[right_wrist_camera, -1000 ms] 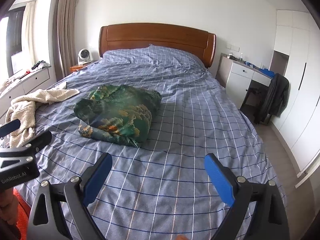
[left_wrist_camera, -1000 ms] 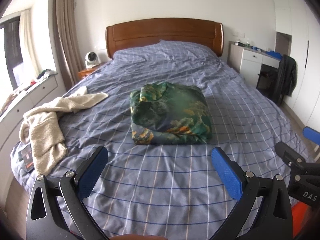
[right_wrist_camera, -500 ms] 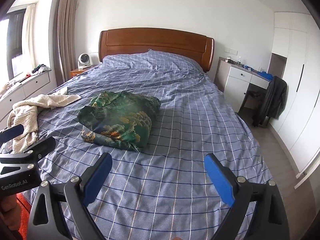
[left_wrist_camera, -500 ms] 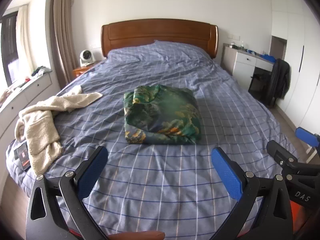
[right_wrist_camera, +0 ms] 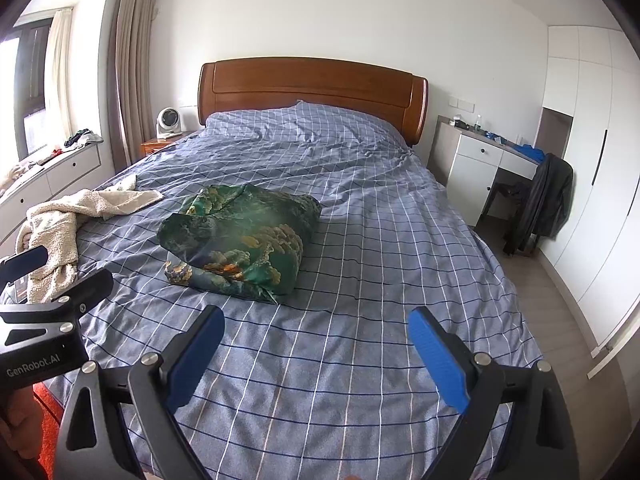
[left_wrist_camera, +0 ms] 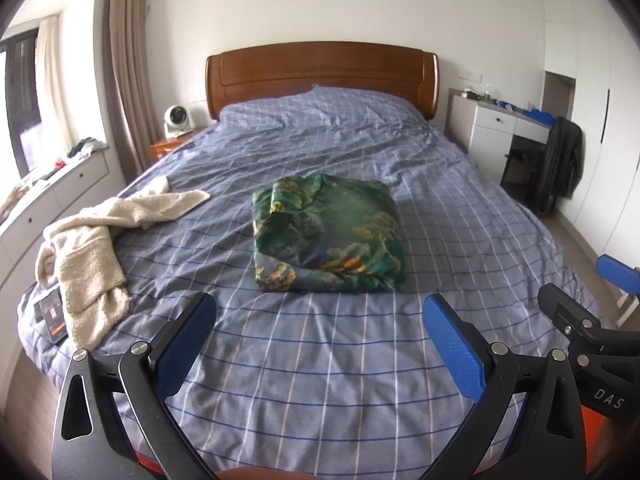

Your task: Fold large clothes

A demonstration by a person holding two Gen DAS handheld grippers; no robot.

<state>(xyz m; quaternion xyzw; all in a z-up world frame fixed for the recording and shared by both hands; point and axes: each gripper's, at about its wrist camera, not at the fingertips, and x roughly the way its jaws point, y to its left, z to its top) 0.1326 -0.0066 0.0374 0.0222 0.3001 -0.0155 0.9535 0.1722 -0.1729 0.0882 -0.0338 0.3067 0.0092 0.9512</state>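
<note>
on the bed (left_wrist_camera: 320, 360), near its middle, lies the green patterned garment (left_wrist_camera: 326, 236), folded into a thick rectangle with gold and orange motifs on the cloth. it rests flat on the blue checked cover, well apart from both tools. from the right wrist view the same garment (right_wrist_camera: 240, 240) sits to the left of centre, and one corner of it points toward the camera.

the left gripper (left_wrist_camera: 320, 344) is held above the foot end of the bed with its two blue pads spread wide, and nothing is between them. the right gripper (right_wrist_camera: 316, 356) is also wide open and holds nothing; only the checked cover is seen between its pads. each tool appears at the edge of the other camera's picture, so they are side by side, near each other.

at the left edge of the bed a cream fleece garment (left_wrist_camera: 92, 248) lies crumpled and unfolded, with one sleeve stretched toward the middle. just beside its lower end a phone (left_wrist_camera: 52, 316) lies on the cover. behind the bed stands the wooden headboard (left_wrist_camera: 320, 72), and a small white fan (left_wrist_camera: 176, 120) is on the nightstand to its left. a dark jacket (right_wrist_camera: 548, 200) hangs over a chair by the white desk at the right.
</note>
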